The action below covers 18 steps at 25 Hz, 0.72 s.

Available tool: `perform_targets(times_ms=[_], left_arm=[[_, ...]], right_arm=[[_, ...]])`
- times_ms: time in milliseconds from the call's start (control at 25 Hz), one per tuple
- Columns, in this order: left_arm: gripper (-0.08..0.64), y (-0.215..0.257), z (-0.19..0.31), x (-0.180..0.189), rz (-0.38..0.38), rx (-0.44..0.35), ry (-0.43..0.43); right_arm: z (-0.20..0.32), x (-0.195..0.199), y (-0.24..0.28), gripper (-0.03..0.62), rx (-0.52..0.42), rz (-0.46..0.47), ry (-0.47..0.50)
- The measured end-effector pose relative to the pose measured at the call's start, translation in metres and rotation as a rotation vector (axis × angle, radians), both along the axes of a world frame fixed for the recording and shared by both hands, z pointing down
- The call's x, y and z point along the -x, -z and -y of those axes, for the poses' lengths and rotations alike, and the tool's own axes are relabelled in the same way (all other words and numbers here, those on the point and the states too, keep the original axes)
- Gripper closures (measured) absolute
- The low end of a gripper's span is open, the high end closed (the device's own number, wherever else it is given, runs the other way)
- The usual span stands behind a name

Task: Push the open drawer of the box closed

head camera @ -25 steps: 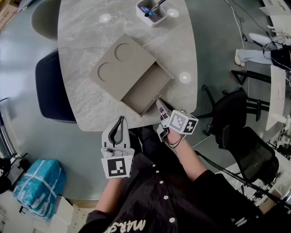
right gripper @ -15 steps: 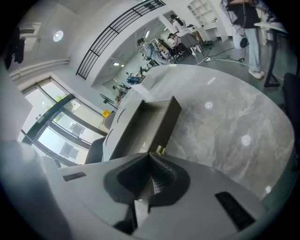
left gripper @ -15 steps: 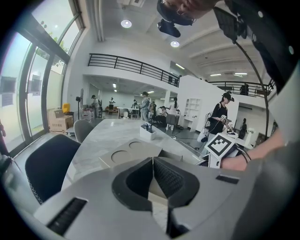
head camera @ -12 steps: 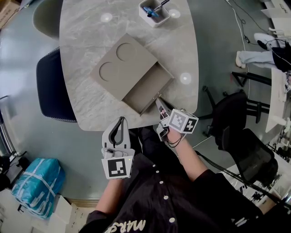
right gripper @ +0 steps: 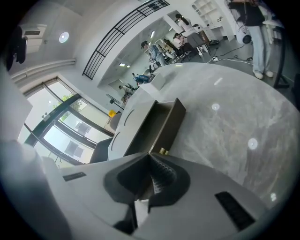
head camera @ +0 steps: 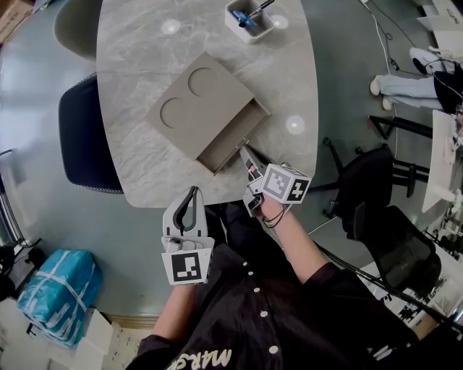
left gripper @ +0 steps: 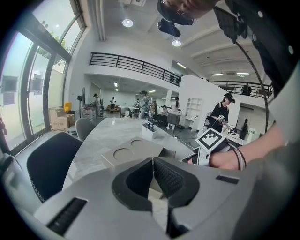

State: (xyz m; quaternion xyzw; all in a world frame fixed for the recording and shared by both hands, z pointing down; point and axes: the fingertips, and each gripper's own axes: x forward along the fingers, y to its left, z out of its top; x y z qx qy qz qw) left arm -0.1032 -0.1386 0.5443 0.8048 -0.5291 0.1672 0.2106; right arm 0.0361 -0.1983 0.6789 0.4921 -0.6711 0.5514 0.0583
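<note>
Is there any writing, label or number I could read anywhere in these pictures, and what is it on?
"MAR": pale letters on the person's dark shirt, cut off at the picture's lower edge; the rest cannot be read.
Marker cubes on the left claw and the right claw: black-and-white square patterns only, no words.
Box and table: no print to be seen.
Background signs in the claw views: too small to read.

The grey marble table (head camera: 137, 65) is carrying 2 things: a tan box (head camera: 194, 108) with 2 round recesses, its drawer (head camera: 228, 140) standing partly open, and a small white pen holder (head camera: 249, 21) sitting near the far edge.
</note>
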Motion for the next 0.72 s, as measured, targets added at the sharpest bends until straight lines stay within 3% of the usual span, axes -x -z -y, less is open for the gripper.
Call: perform_targets(times_ms=[720], left_arm=[[0.543,-0.013,0.007,0.010,-0.002,0.020,0.015]], right_arm=[[0.039,0.035,0.000,0.592,-0.044,0.029,0.037]])
